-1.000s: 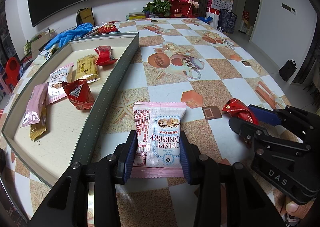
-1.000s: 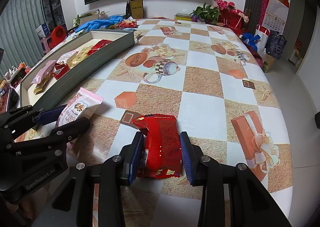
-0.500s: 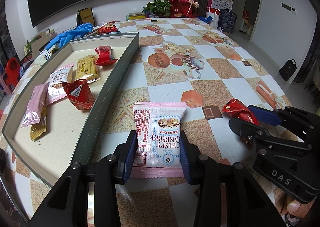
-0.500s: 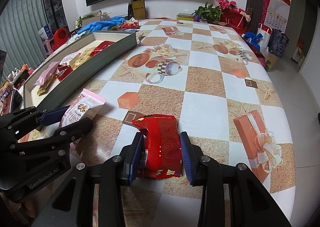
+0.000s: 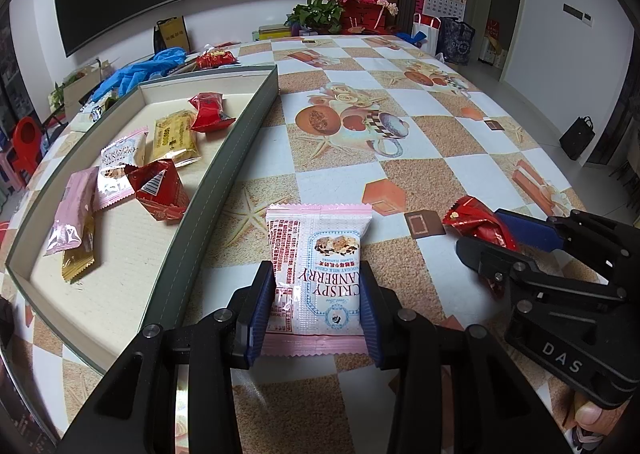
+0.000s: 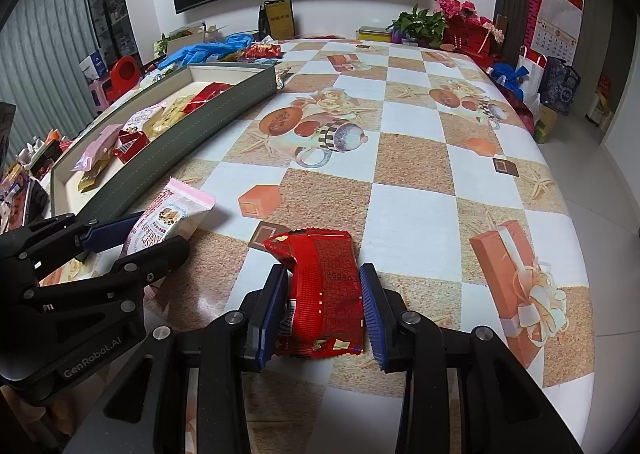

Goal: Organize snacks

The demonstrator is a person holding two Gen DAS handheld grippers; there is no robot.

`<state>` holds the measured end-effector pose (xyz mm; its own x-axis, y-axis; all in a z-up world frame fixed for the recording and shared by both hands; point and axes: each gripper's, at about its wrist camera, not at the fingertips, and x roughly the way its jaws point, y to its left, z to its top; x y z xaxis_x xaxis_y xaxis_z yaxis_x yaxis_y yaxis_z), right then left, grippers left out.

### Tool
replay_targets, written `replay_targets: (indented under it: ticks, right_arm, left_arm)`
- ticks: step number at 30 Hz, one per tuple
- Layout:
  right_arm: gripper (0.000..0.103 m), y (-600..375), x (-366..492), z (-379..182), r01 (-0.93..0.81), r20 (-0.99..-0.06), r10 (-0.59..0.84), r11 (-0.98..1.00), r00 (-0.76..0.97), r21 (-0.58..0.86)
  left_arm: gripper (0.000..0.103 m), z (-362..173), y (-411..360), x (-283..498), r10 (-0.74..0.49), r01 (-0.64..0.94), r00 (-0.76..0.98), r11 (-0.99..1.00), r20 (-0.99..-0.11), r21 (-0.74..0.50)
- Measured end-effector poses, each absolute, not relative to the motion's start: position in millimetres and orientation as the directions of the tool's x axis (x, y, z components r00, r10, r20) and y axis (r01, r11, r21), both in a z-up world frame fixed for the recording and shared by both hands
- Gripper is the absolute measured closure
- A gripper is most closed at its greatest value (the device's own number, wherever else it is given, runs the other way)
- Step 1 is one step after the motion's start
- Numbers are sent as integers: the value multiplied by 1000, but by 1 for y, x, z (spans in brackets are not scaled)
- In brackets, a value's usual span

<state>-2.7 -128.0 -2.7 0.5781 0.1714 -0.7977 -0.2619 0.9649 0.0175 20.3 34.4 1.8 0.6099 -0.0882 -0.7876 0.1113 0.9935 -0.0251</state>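
A: Quick, what's in your grippers?

B: Your left gripper (image 5: 316, 304) is clamped narrow on a flat, crinkly pink-and-white cranberry packet (image 5: 318, 254), sawtooth seams, lying on the table (image 5: 440, 134) near its front edge, just beside the tray. Your right gripper (image 6: 323, 308) pinches a glossy red foil packet (image 6: 320, 282), ribbed and creased, also near the front edge.

A: Table surface?

B: Smooth checkered oilcloth, printed cups and gift boxes.

A: Container?

B: Long grey-green tray (image 5: 224, 190) with stitched walls and a cream liner, along the table's left side. Inside: two red packets, a gold one, a pink-and-white cranberry one, a pink bar, a small gold wrapper.

A: Any change from a second ago?

B: None. Both grips and both packets sit the same.
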Motion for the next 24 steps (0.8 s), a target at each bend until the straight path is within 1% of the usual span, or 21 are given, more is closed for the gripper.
replay_targets:
  ticks: [10, 18, 24]
  right_arm:
    - [64, -126, -4, -3, -279, -798, 179, 960, 575, 15]
    - [66, -144, -3, 3, -235, -796, 217, 967, 564, 98]
    - [66, -146, -6, 16, -231, -786, 251, 963, 566, 141]
  left_arm:
    - [60, 2, 35, 21, -89, 111, 610, 993, -788, -26]
    - [60, 5, 35, 17, -70, 111, 614, 994, -786, -2]
    - [60, 19, 33, 9, -78, 122, 630, 993, -773, -1]
